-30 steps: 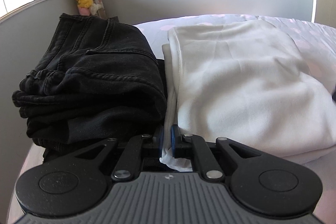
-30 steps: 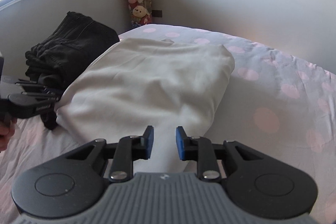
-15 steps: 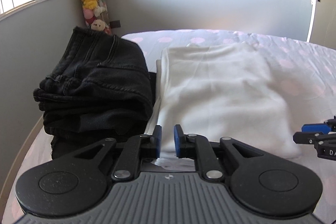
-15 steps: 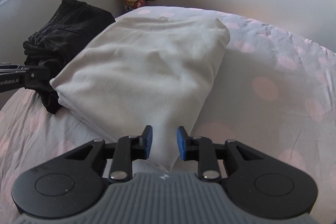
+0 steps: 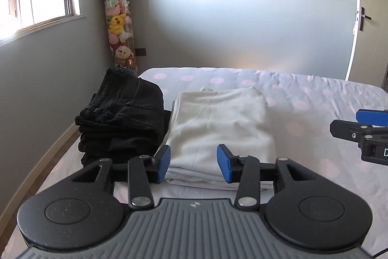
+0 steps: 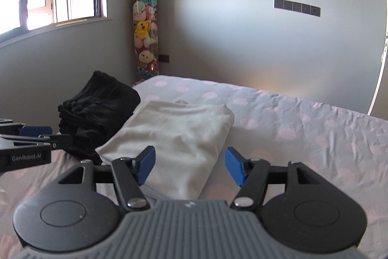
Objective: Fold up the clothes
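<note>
Left gripper (image 5: 193,163) and right gripper (image 6: 189,166) jaws opening, nothing between them. Folded white garment (image 5: 220,128) lies just ahead on bed (image 6: 303,137); black jeans (image 5: 123,118) beside it.

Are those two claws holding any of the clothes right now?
No. Both the left gripper and the right gripper are opening with nothing between their jaws; the white garment lies folded on the bed.

"genrobot.ai" on the left gripper (image 6: 36,132)
</note>
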A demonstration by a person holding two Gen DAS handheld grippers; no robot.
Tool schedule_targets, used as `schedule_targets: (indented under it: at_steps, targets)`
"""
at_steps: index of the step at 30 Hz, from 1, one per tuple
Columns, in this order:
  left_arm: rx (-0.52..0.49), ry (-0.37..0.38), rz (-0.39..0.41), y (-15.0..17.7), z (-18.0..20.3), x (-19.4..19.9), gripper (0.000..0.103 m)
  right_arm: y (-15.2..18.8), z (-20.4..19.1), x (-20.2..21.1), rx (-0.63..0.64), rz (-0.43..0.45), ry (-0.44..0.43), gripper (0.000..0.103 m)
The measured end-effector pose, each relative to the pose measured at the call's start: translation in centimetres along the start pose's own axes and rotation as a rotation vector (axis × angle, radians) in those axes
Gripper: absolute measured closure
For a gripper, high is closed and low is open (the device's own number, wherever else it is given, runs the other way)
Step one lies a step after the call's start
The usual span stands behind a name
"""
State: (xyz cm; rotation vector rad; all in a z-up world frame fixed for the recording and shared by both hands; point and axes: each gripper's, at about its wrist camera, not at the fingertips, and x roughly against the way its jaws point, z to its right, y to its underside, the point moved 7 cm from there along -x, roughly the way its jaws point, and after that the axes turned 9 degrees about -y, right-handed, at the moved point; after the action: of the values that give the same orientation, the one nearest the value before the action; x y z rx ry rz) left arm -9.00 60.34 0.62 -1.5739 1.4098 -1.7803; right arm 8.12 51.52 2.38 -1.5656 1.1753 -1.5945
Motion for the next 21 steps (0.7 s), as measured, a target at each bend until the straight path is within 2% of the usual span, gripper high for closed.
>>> schedule_targets:
  at_steps: [5,6,9,13,15,21]
  targets:
    - [0.042,-0.025,0.080,-0.2,0.5,5.8,0.049,-0.4,-1.2,6.2,-0.007,0.064,0.006,0.033]
    - [0.042,-0.035,0.094,-0.1,0.7,6.9,0.046,-0.2,-1.4,7.4,-0.004,0.073,0.010,0.033]
    - [0.044,-0.067,0.123,0.4,1.1,9.7,0.036,0.7,-2.1,10.4,-0.018,0.105,0.005,0.024]
    - [0.047,-0.093,0.121,2.6,1.9,12.7,0.023,2.5,-2.8,14.1,-0.069,0.118,-0.023,0.024]
    - [0.033,-0.100,0.109,3.8,2.3,13.6,0.011,3.5,-3.2,15.7,-0.074,0.117,-0.013,0.022]
    - [0.000,-0.140,0.065,7.7,3.6,15.3,0.010,6.7,-4.2,18.6,-0.044,0.084,0.027,0.021]
